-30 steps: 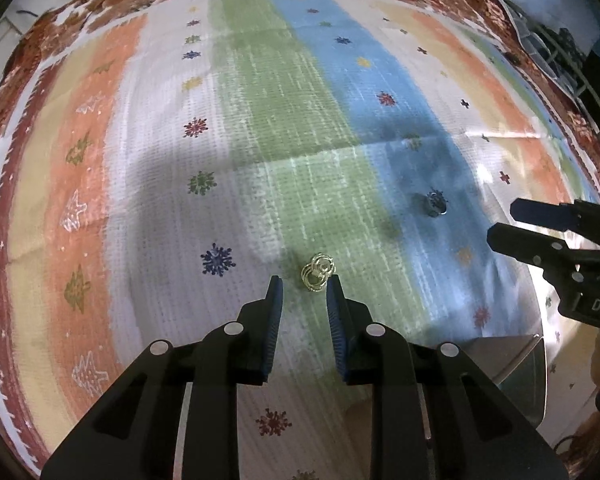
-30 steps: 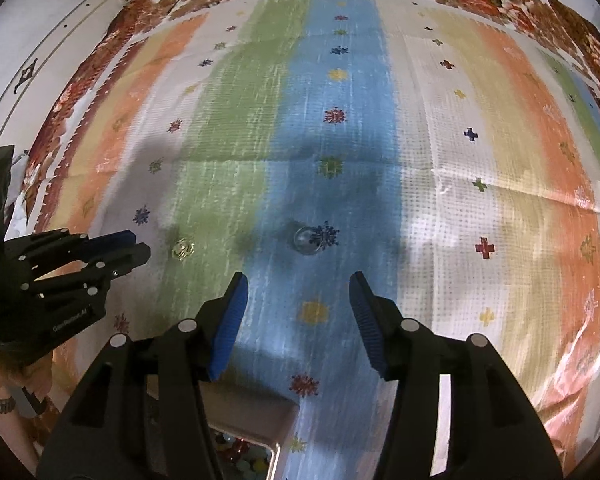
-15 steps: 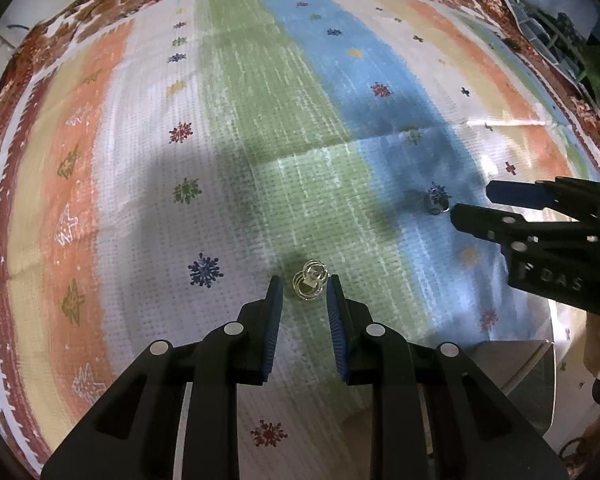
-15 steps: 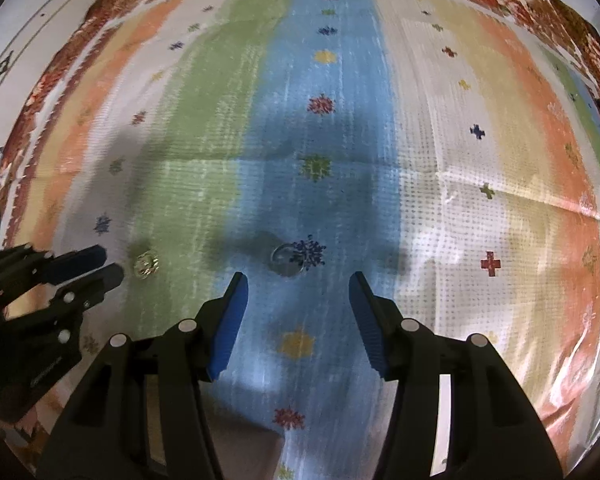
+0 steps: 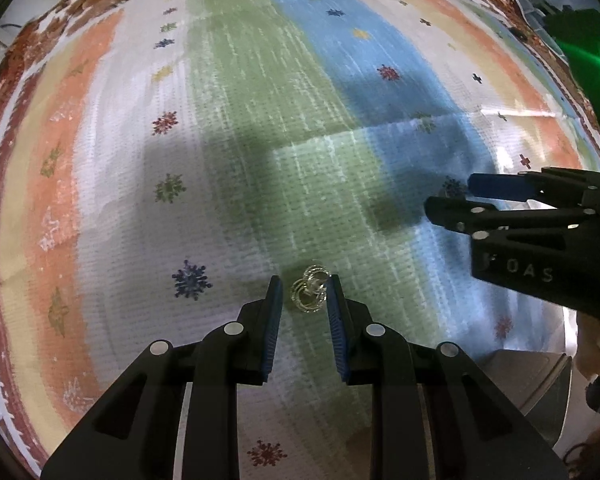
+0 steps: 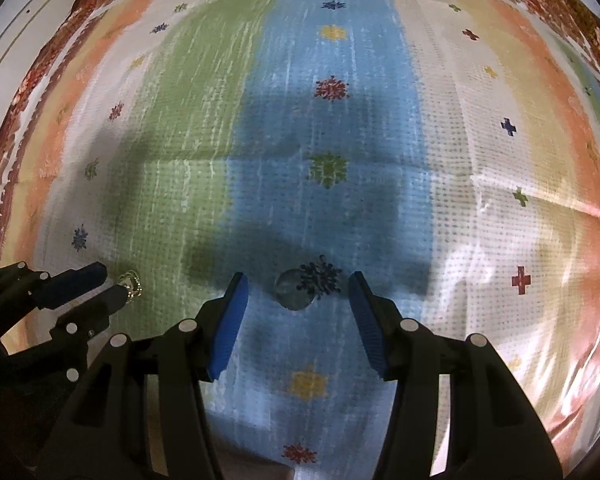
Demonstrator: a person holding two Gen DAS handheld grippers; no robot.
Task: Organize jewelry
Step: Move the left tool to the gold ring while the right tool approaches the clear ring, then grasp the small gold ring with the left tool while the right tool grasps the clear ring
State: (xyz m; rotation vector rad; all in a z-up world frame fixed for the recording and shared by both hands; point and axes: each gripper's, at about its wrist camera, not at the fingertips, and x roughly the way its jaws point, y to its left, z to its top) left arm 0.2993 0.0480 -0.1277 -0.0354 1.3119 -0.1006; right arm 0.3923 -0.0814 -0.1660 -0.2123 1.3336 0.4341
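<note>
Your left claw (image 5: 303,298) stands narrowly parted around the gold ring cluster (image 5: 310,294) on the striped cloth (image 5: 260,120), gripping nothing. Your right claw (image 6: 298,296) gapes wide and empty, the silver ring (image 6: 294,294) between its tips, just beside the cloth's dark blue snowflake (image 6: 320,276).

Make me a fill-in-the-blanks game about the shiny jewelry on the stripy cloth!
1. The gold jewelry lies on the ____ stripe of the cloth.
2. The silver ring lies on the ____ stripe.
3. The pads on the right gripper are ____ in color.
4. The left gripper has its fingers on either side of the ____ jewelry.

Missing words: green; blue; blue; gold
</note>
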